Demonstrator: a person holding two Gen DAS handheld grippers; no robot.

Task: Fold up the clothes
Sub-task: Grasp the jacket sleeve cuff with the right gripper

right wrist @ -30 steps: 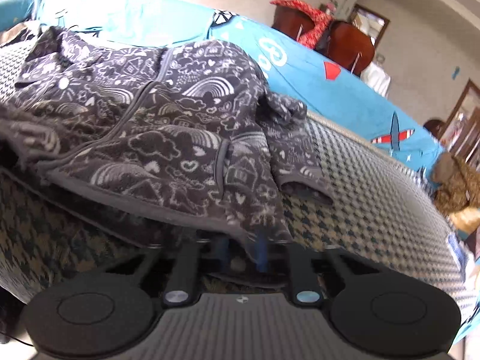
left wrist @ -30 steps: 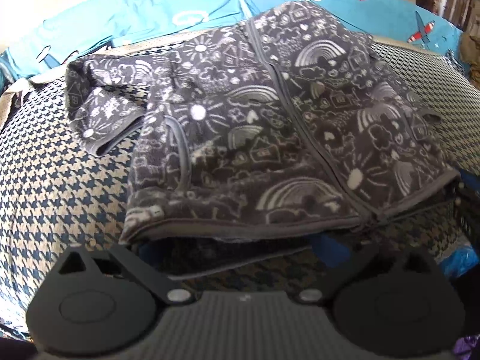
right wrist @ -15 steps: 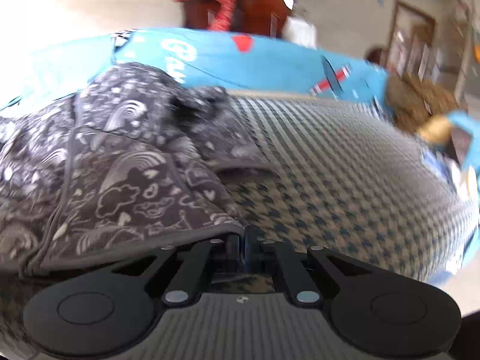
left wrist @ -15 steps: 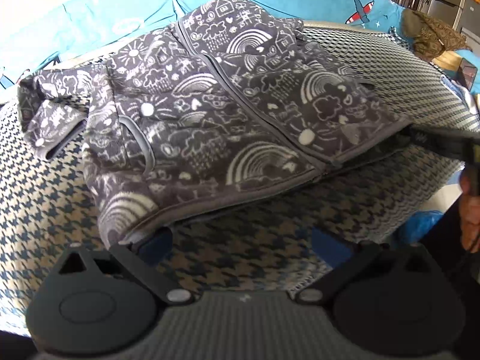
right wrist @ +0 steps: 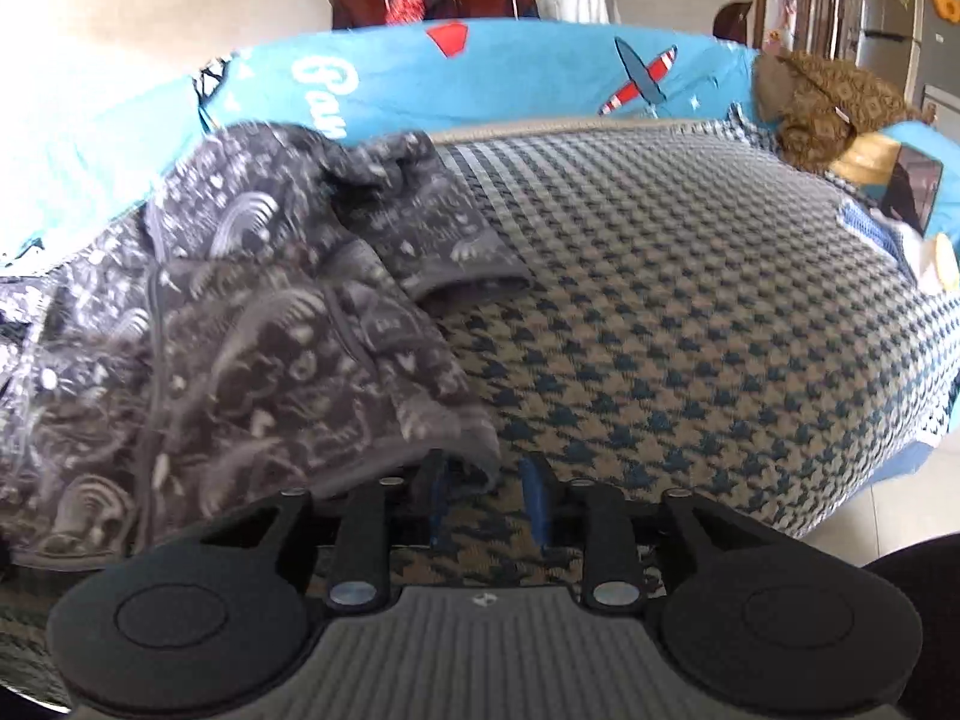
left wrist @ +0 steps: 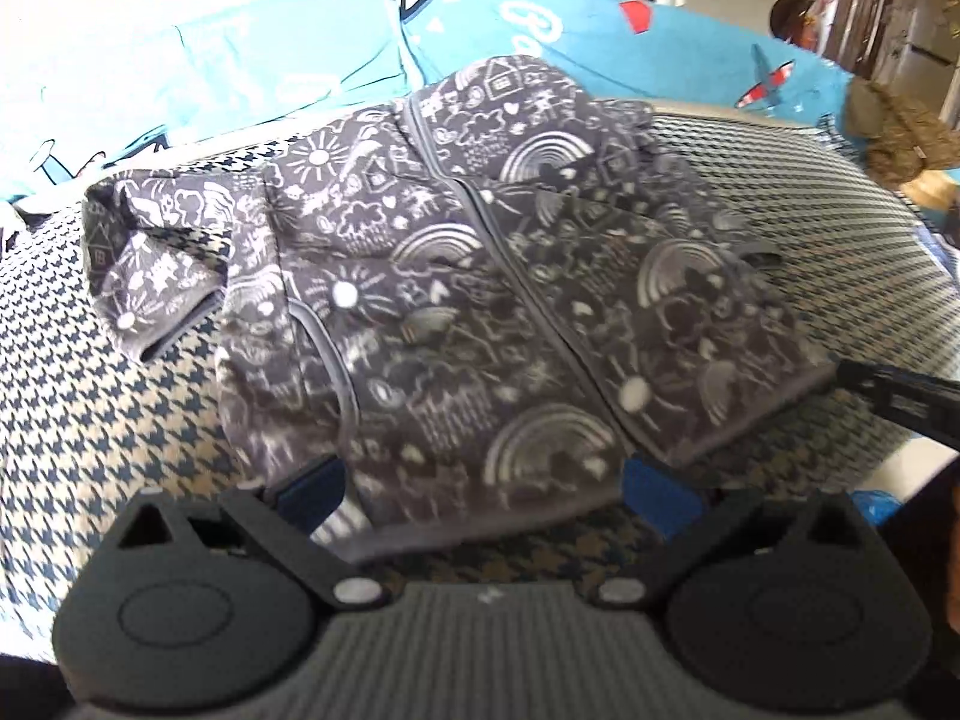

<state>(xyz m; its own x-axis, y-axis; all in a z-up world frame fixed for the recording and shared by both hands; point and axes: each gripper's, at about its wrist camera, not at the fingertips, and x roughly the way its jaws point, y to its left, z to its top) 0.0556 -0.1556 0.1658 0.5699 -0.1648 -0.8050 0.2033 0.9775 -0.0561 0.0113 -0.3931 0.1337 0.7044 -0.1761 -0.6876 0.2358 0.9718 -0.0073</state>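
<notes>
A dark grey fleece jacket [left wrist: 480,276] with white doodles lies zipped and front-up on the houndstooth cover [left wrist: 90,420]. One sleeve is folded out at the left [left wrist: 150,276]. My left gripper [left wrist: 486,492] is open wide, and the jacket's bottom hem sags between its blue pads [left wrist: 312,489] without being pinched. In the right wrist view the jacket [right wrist: 240,360] fills the left side. My right gripper [right wrist: 486,501] is low at the hem's corner [right wrist: 474,456]; its jaws are opening and the pads stand apart, clear of the cloth. Its black finger [left wrist: 888,402] shows at the left view's right edge.
A bright blue sheet with aeroplane prints [right wrist: 540,78] runs along the back. A brown patterned bundle [right wrist: 834,102] and a dark flat screen [right wrist: 912,186] sit at the far right. Bare houndstooth cover [right wrist: 690,300] spreads right of the jacket. Pale floor [right wrist: 870,510] lies beyond its edge.
The right gripper was shut on the hem corner; now its jaws have parted and the corner lies free. The left gripper has moved so the hem lies between its open fingers.
</notes>
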